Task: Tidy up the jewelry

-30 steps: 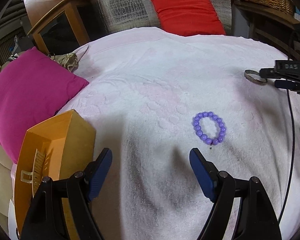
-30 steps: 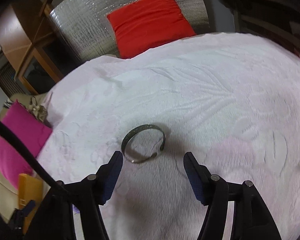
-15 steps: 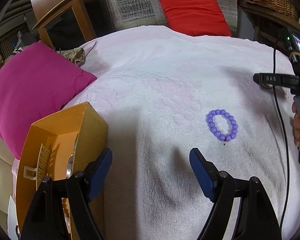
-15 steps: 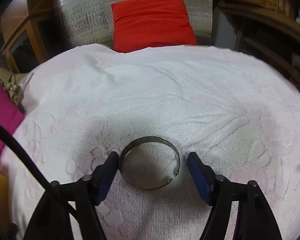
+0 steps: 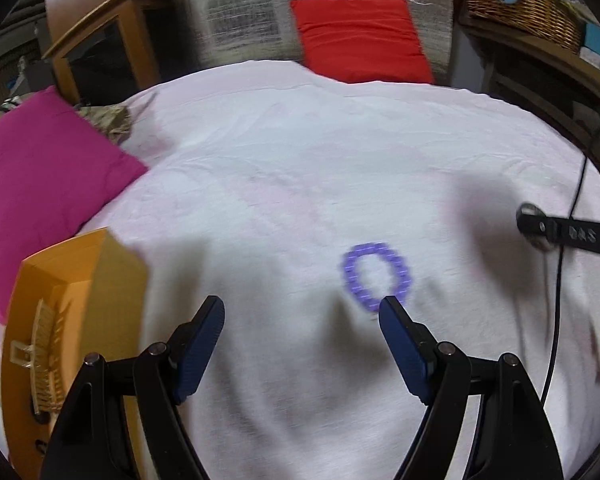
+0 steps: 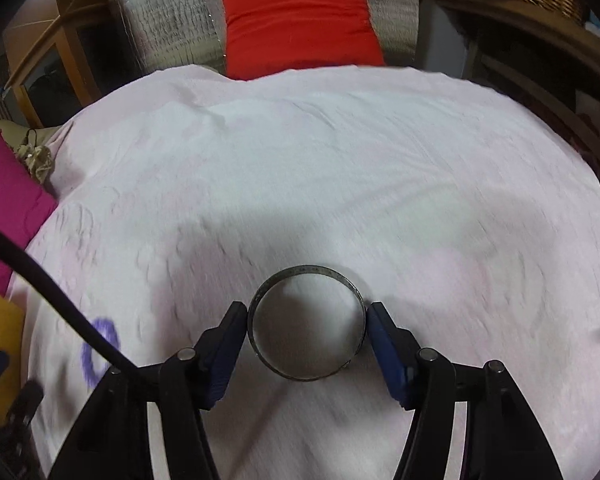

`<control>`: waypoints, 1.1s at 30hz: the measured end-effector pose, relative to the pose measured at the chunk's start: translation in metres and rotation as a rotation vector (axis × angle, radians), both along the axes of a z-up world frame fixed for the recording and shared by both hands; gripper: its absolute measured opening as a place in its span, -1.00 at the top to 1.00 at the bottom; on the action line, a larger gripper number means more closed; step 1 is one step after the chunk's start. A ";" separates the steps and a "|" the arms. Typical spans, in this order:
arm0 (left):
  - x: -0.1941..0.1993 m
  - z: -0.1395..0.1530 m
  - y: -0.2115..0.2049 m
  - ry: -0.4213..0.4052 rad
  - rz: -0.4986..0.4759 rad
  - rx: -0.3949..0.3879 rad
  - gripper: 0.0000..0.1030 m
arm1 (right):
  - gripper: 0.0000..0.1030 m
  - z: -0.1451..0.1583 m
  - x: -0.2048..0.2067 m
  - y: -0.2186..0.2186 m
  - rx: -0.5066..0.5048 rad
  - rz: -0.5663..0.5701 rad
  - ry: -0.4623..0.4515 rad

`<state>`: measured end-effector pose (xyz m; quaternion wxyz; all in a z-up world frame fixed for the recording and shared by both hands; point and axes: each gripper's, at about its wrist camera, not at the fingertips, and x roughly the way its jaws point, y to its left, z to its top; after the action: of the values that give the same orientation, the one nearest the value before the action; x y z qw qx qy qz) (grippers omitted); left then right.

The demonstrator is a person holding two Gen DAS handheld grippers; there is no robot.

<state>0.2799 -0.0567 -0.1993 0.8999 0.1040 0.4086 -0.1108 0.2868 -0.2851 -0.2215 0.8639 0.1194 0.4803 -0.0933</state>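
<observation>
The right gripper (image 6: 306, 314) pinches the bangle (image 6: 306, 324) at lower centre; lifting it toward the box (image 5: 76, 300) seems next. The left gripper (image 5: 300, 316) gapes empty beside the beads (image 5: 376, 274).

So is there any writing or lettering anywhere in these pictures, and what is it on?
"DAS": raised letters on the black finger of the right gripper, seen from the left wrist camera at; blurred, so the middle letter is uncertain.
The metal bangle shows faint marks along its rim, too small to read.
Nothing readable on the orange box, the purple bead bracelet or the cushions.
</observation>
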 end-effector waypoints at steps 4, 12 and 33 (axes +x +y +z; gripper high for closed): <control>0.006 -0.006 -0.016 0.030 -0.016 -0.045 -0.55 | -0.25 0.008 -0.031 -0.012 0.054 -0.023 0.000; 0.026 -0.025 -0.025 0.131 0.010 -0.157 -0.55 | -0.25 0.023 -0.073 -0.022 0.088 -0.057 -0.033; 0.024 -0.032 -0.006 0.218 -0.028 -0.259 0.81 | -0.25 0.016 -0.052 -0.011 0.112 -0.027 -0.003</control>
<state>0.3038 -0.0629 -0.2314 0.8546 -0.0197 0.4846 -0.1856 0.2344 -0.2964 -0.2056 0.8553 0.1743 0.4817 -0.0776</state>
